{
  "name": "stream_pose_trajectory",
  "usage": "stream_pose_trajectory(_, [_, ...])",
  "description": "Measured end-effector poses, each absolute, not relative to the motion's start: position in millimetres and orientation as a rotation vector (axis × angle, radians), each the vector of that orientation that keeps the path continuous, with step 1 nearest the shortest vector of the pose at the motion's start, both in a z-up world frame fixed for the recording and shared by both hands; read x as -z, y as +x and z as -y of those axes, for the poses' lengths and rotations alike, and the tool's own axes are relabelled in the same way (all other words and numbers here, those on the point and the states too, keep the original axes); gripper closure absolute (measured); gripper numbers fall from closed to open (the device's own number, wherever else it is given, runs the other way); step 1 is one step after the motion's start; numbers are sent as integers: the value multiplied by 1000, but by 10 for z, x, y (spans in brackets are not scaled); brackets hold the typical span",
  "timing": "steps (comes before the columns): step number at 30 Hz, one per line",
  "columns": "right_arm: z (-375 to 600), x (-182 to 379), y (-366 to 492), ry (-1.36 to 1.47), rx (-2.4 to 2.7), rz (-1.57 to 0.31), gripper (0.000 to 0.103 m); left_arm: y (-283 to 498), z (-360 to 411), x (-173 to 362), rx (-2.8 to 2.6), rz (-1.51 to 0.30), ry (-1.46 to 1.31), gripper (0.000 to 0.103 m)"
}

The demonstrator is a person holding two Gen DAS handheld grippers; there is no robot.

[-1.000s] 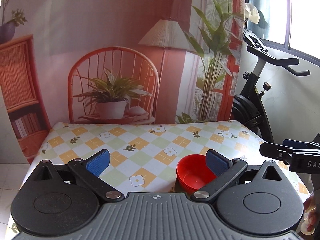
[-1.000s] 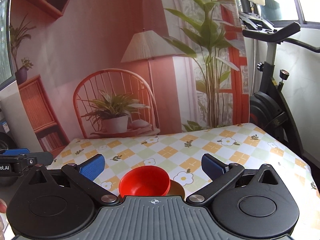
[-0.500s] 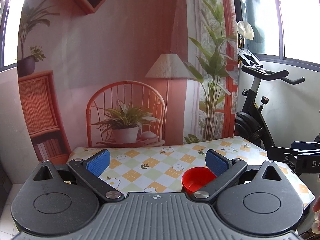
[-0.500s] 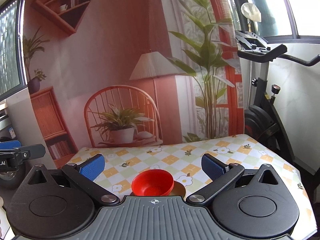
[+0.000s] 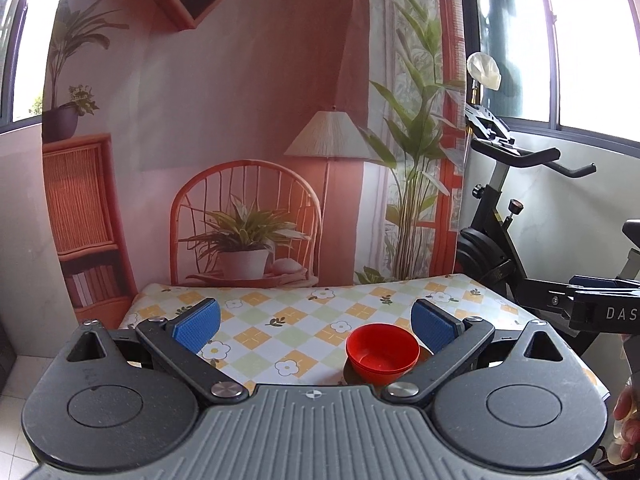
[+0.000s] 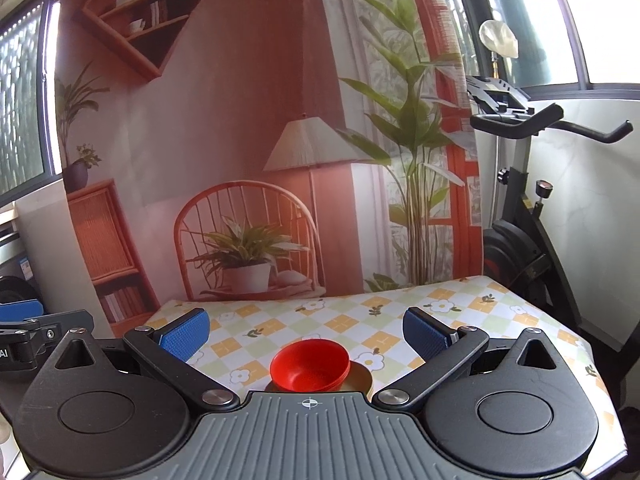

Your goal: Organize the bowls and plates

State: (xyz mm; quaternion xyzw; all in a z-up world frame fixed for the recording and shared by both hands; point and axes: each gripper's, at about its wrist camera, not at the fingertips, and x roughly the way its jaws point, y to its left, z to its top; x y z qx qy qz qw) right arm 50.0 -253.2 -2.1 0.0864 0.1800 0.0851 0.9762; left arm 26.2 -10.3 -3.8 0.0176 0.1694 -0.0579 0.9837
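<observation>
Nearest each lens, the ribbed grey housing and black linkage arms fill the lower frame, and both sets of tongs stand released, their blue pads spread wide and gripping nothing. The left tongs (image 5: 316, 322) and the right tongs (image 6: 306, 328) hang level above the near edge of the surface (image 6: 460, 304), a table covered in a yellow, green and white checked cloth with daisy prints.

Just beyond the housings sits the round red plastic bowl (image 6: 309, 365), upright and empty, resting on a dark olive-brown round plate (image 6: 360, 378) whose rim peeks out to the bowl's right and underneath. In the right wrist view the bowl lies almost dead centre between the 2 pads, low and close, so the right tongs look better lined up with it. In the left wrist view the same bowl (image 5: 382, 354) sits off toward the right-hand pad, with the plate (image 5: 350, 374) a dark sliver below it, so the left tongs would have to shift rightward to straddle it. The bowl being round, it has no long axis to favour; its rim is the likely hold.

Farther back, the rest of the surface shows no other dishes. Behind it hangs a printed backdrop (image 6: 248, 160) of a rattan chair, lamp and plants, and a black exercise bike (image 6: 520, 208) stands to the right.
</observation>
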Motion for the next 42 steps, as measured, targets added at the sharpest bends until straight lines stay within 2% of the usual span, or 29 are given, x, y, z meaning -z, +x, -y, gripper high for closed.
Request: stream_pose_trajectory(42, [2503, 198, 492, 184, -164, -416, 0, 272, 66, 91, 110, -367, 27, 1])
